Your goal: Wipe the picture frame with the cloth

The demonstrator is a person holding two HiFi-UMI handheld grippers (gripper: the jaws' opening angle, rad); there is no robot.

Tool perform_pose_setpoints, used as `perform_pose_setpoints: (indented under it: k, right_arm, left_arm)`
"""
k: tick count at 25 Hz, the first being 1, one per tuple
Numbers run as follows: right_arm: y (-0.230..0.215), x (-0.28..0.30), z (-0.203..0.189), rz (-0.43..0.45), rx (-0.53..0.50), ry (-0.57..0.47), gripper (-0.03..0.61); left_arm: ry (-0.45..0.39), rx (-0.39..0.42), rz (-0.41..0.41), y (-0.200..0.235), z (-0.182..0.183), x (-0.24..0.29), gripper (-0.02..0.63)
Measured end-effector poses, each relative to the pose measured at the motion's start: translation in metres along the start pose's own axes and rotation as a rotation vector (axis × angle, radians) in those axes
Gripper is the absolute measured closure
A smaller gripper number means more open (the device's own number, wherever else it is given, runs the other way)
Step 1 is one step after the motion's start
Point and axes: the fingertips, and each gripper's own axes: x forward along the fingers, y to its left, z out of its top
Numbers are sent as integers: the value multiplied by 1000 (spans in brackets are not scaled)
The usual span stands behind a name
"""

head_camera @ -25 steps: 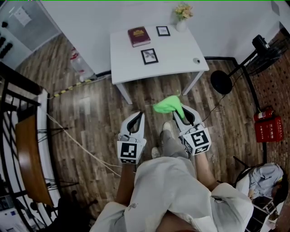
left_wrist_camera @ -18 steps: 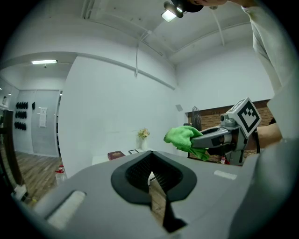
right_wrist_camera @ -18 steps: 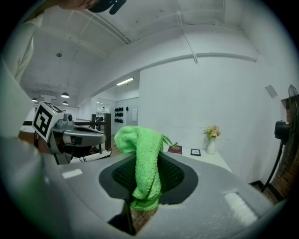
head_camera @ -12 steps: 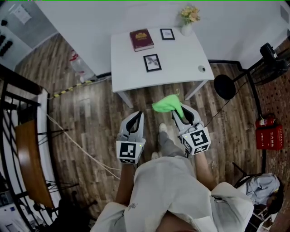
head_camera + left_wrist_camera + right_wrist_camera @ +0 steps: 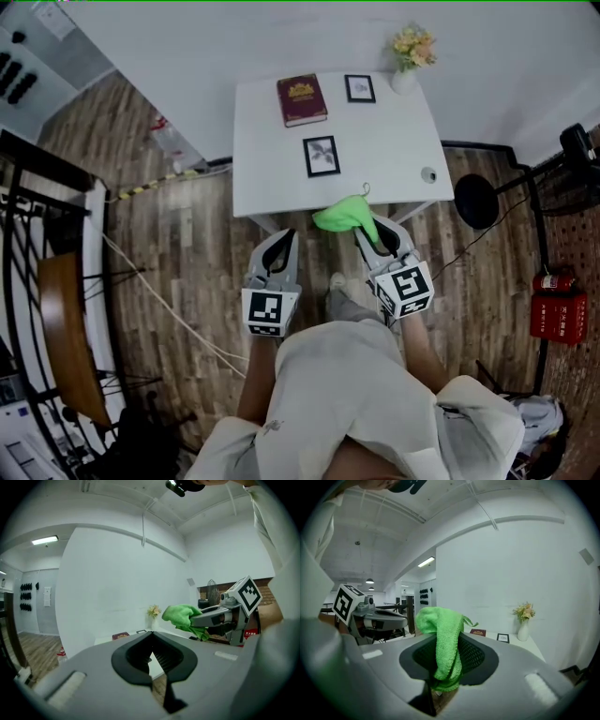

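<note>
Green cloth is clamped in the right gripper. The jaws are closed on a hanging fold, and the bulk is bunched above and ahead of the tips. The cloth is held in the air at the front edge of the white worktop.

A black-rimmed picture frame lies flat near the worktop's middle, beyond the cloth and apart from it.

The left gripper is beside the right one, short of the front edge, with its tips drawn together and nothing between them.

Along the back edge are a dark red book and a smaller frame. A vase of flowers stands at the back right corner.
</note>
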Motion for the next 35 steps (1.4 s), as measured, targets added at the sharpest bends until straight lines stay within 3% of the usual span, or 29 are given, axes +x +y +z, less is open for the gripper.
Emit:
perform_pose_setpoints:
  k: [11,20,27,35]
  right_arm:
    - [-77,79,-3,62,12,50,480]
    - [-110,121,-21,67,51,127,480]
    - [-121,146,-39,37,109,168,480]
    - [-134,185,-71,-39,168,253,480]
  left_arm:
    - [47,-5,45,31,2,99,594]
    - [112,-34,50,50,-20,143,594]
    - [157,-40,13,66,-46,169,594]
    - [237,-56,-92,87,-93,210,594]
